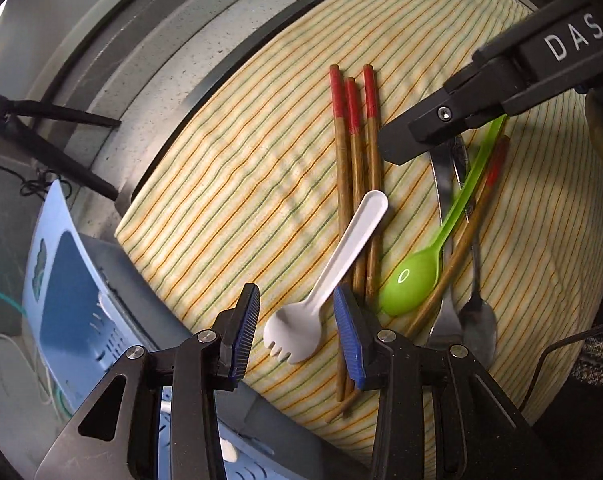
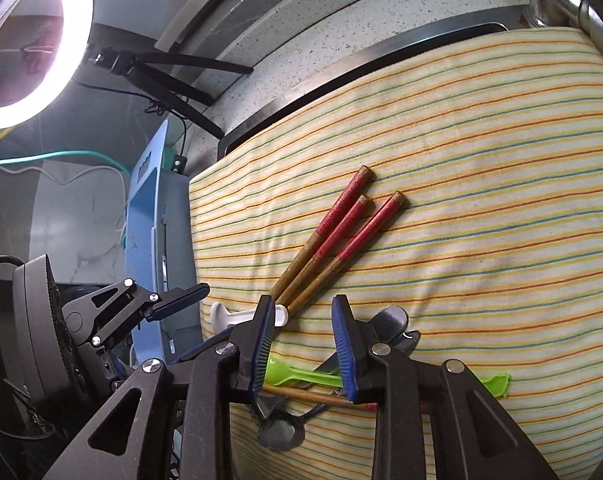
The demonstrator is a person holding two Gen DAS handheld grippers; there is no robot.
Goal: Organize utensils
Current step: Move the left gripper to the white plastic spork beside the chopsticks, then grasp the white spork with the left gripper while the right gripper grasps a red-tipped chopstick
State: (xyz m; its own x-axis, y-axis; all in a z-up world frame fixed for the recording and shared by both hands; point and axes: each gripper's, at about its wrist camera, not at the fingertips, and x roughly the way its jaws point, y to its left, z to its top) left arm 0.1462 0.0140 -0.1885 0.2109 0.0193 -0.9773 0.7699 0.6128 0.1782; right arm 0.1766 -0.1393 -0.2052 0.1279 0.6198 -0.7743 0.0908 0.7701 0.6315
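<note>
We find the utensils unsorted on the striped cloth [image 1: 229,184], the left gripper [image 1: 297,336] with jaws apart around the white spork [image 1: 301,320], the right gripper [image 2: 301,352] likewise apart over the green spoon [image 2: 301,376]; nothing gripped.

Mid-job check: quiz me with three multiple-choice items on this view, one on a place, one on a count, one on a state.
1. What lies between the left tool's fingers?
A. green spoon
B. white spork
C. metal spoon

2. How many red-tipped chopsticks lie side by side apart from the pile?
A. two
B. three
C. five

3. The right tool is:
A. open above the utensil pile
B. lifting a fork
C. out of view

Answers: 1 B, the white spork head sits between the pads; 2 B, three red ends together; 3 A, gap between pads, nothing lifted.
</note>
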